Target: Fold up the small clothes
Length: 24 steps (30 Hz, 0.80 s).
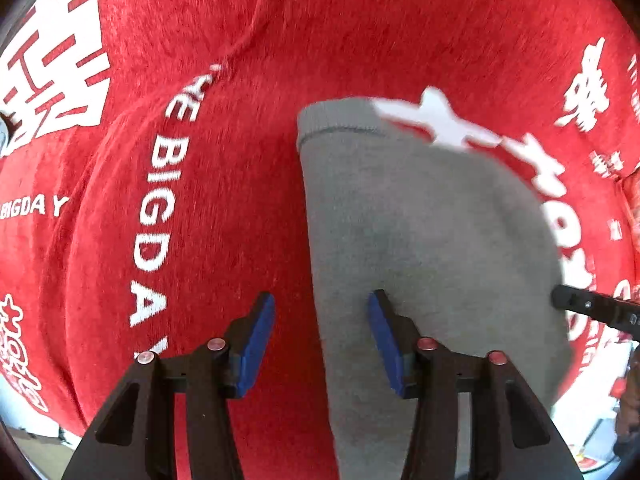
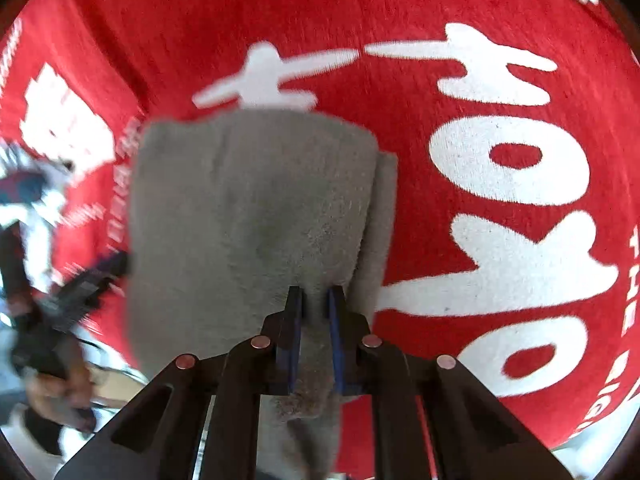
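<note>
Both views bright w/ even daylight, soft shadows only, no glare; heavy fisheye bend + dark vignette at the corners, motion blur on the white lettering (image 2: pixel 276 76) and esp. the right view's left edge.

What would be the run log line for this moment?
left hand-held gripper: open, over edge of grey garment | right hand-held gripper: shut on grey garment | surface: red printed cloth

A red cloth (image 1: pixel 360 40) printed with white lettering (image 1: pixel 160 216) spreads across the whole surface.
</note>
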{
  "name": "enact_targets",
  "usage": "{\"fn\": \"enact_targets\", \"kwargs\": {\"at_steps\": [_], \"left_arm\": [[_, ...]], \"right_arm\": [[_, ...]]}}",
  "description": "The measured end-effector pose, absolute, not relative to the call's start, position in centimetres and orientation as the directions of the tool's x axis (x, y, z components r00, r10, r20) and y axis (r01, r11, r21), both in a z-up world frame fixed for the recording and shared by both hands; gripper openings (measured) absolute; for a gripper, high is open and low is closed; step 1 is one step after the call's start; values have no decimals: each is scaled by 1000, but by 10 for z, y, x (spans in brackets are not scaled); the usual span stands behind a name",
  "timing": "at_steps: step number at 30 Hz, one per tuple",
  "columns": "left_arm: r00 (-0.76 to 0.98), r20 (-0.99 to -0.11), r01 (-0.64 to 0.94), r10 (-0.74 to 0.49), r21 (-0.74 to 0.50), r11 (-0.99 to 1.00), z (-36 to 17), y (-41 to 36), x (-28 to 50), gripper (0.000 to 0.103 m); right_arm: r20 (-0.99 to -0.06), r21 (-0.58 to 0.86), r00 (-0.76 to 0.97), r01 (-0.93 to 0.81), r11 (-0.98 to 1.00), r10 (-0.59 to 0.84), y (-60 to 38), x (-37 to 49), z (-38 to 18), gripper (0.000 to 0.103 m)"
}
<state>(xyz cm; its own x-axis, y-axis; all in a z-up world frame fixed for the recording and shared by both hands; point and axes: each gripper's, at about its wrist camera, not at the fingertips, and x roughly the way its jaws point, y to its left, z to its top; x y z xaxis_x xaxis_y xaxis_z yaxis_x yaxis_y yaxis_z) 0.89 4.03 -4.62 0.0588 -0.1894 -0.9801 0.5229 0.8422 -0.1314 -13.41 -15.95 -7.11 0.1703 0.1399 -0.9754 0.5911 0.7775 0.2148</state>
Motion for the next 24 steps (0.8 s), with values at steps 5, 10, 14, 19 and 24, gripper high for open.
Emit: {"fn": "enact_targets", "kwargs": {"at_steps": [5, 10, 14, 19, 24], "left_arm": [[49, -981, 478, -186, -140, 867, -41, 52, 12, 64], [74, -989, 508, -130, -74, 858, -28, 52, 2, 64], [63, -990, 495, -124, -77, 866, -20, 54, -7, 64], [66, -992, 499, -104, -57, 864, -12, 53, -19, 64], [53, -994, 489, -101, -62, 870, -8, 54, -28, 64]], "right_arm": [[-976, 210, 179, 603, 769, 126, -161, -150, -71, 14], [-978, 202, 162, 616, 761, 129, -160, -156, -67, 15], [-983, 183, 144, 635, 750, 118, -157, -158, -58, 16], [-963, 266, 223, 667, 696, 154, -148, -169, -40, 59], [-980, 200, 132, 639, 742, 151, -122, -174, -52, 58]]}}
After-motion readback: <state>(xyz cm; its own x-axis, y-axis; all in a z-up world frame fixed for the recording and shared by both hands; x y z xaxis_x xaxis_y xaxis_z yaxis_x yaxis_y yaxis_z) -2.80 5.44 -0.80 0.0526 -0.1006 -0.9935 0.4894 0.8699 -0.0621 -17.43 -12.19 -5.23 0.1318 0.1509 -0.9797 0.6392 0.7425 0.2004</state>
